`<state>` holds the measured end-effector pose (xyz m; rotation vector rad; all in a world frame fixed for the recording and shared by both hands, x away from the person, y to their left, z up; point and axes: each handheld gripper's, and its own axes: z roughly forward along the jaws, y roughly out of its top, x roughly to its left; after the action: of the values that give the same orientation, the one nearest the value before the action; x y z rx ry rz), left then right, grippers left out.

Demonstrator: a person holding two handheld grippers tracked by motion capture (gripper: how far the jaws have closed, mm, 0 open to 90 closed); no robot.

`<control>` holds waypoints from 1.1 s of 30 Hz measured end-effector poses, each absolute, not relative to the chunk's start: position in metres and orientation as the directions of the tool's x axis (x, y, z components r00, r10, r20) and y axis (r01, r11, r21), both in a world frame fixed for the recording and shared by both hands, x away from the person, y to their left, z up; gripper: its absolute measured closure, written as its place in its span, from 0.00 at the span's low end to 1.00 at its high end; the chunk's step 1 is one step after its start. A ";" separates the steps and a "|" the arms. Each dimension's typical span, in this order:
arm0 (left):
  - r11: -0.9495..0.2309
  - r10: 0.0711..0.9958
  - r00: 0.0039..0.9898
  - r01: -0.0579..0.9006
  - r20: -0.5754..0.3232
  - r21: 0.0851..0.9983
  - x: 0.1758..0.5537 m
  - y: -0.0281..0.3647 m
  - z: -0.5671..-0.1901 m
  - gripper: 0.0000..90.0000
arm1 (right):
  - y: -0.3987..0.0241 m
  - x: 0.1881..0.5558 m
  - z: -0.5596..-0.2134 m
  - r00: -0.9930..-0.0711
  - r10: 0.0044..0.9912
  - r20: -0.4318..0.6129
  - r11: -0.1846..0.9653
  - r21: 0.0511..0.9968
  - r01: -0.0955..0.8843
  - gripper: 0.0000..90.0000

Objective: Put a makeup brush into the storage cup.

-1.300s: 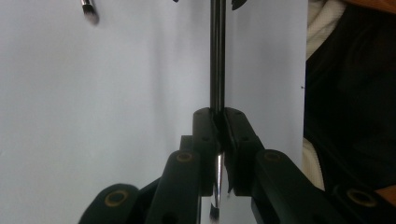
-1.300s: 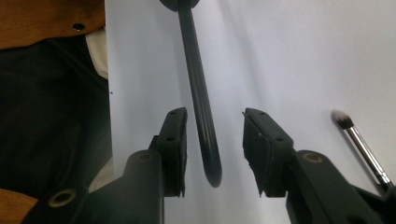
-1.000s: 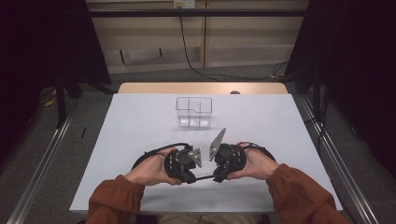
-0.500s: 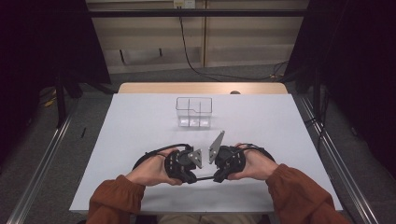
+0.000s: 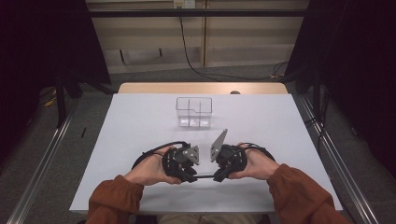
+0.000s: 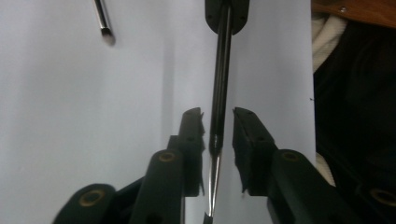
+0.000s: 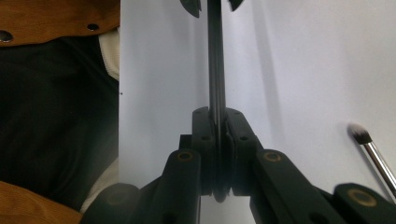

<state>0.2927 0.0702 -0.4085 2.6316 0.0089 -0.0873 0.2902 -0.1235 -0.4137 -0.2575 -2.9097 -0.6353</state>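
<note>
Near the table (image 5: 140,121) edge closest to the person, a thin dark rod (image 6: 219,93) spans between both tools. Right gripper (image 7: 218,116): jaws pressed tight on the rod. Left gripper (image 6: 218,116): jaws just opening, slightly apart, rod between but untouched. Clear divided box (image 5: 194,112) farther back; small brush (image 7: 373,149) beside the rod.

left claw (image 6: 217,116): jaws just eased apart, facing right | right claw (image 7: 217,114): jaws clamped, facing left

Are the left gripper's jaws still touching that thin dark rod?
Apart. The left gripper view shows the left gripper just opened, white table on both sides of the rod.
</note>
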 end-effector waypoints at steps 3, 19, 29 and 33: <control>-0.866 0.011 0.999 0.036 -0.053 0.499 0.294 0.072 -0.409 0.72 | -0.124 0.290 -0.413 -0.973 0.142 0.185 0.892 0.403 0.206 0.94; -0.796 0.178 0.982 0.182 -0.064 0.577 0.303 0.090 -0.407 0.16 | -0.135 0.291 -0.409 -0.967 0.188 0.170 0.873 0.422 0.244 0.94; -0.725 0.208 0.973 0.221 -0.099 0.653 0.307 0.106 -0.402 0.05 | -0.155 0.289 -0.411 -0.954 0.248 0.166 0.836 0.460 0.298 0.94; -0.705 0.242 0.967 0.235 -0.084 0.669 0.307 0.112 -0.401 0.05 | -0.165 0.285 -0.410 -0.946 0.279 0.164 0.808 0.492 0.324 0.94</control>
<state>0.3073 0.1123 -0.4007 2.3786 0.3324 0.0130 0.2849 -0.1653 -0.4100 -0.4858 -2.9067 -0.8144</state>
